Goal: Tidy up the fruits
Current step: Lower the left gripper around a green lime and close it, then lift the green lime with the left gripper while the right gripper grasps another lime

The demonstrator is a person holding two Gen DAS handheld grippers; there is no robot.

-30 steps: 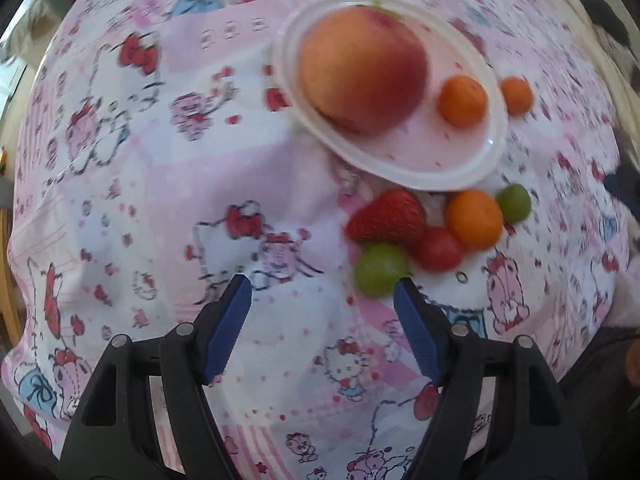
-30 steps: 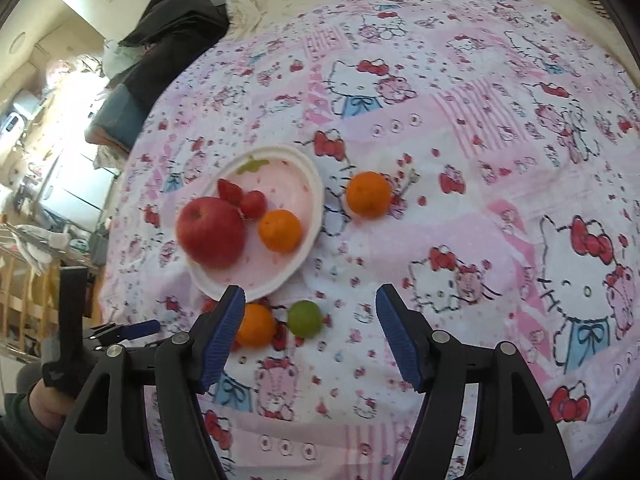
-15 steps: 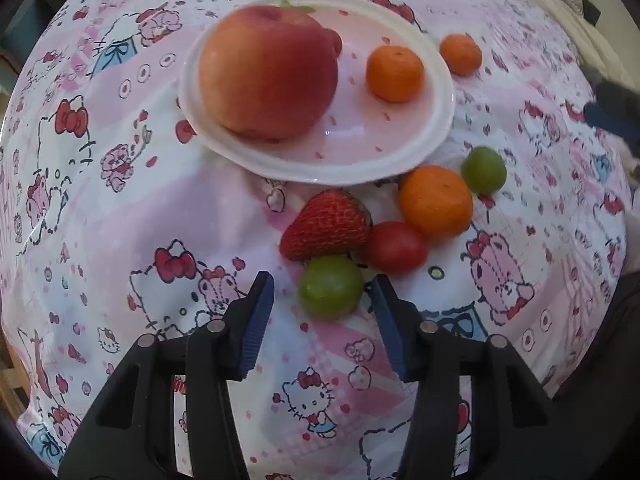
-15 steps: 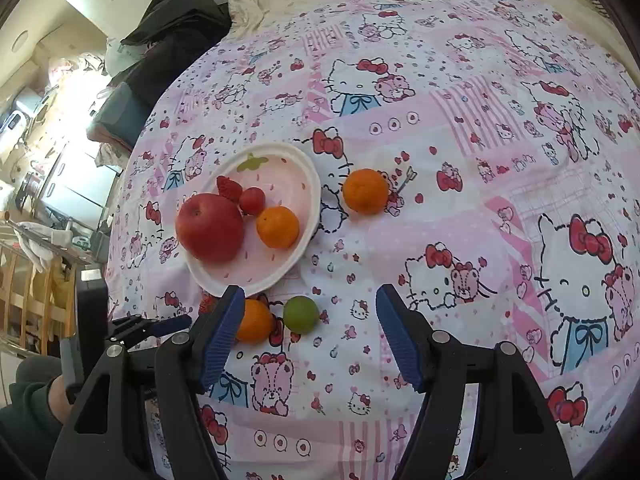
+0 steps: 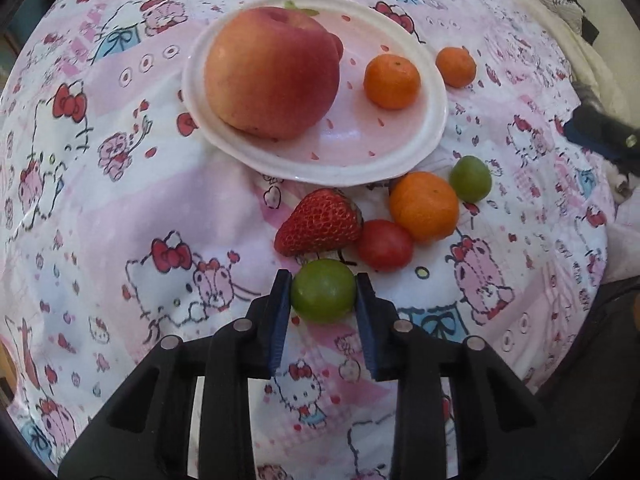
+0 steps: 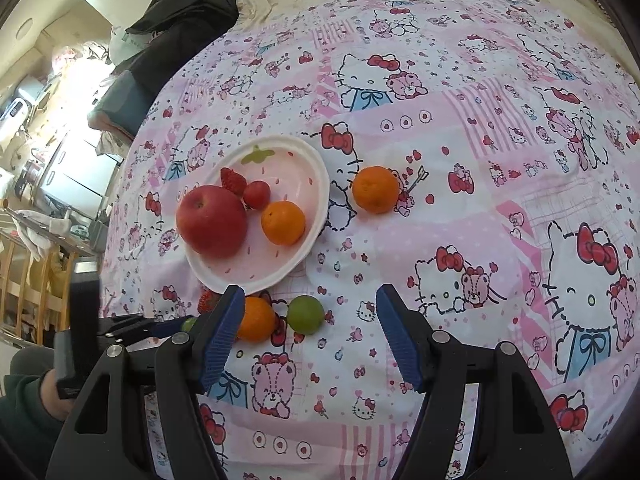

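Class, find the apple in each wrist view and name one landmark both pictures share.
Left wrist view: the apple sits upper centre, on the left part of the white plate.
Right wrist view: the apple sits left of centre, at the plate's left edge.
Shared landmark: the white plate.

A green fruit is clamped betw. the pads of the left gripper, just below the strawberry. Beside the strawberry a tomato and orange are seen; above it, the plate w/ an apple.
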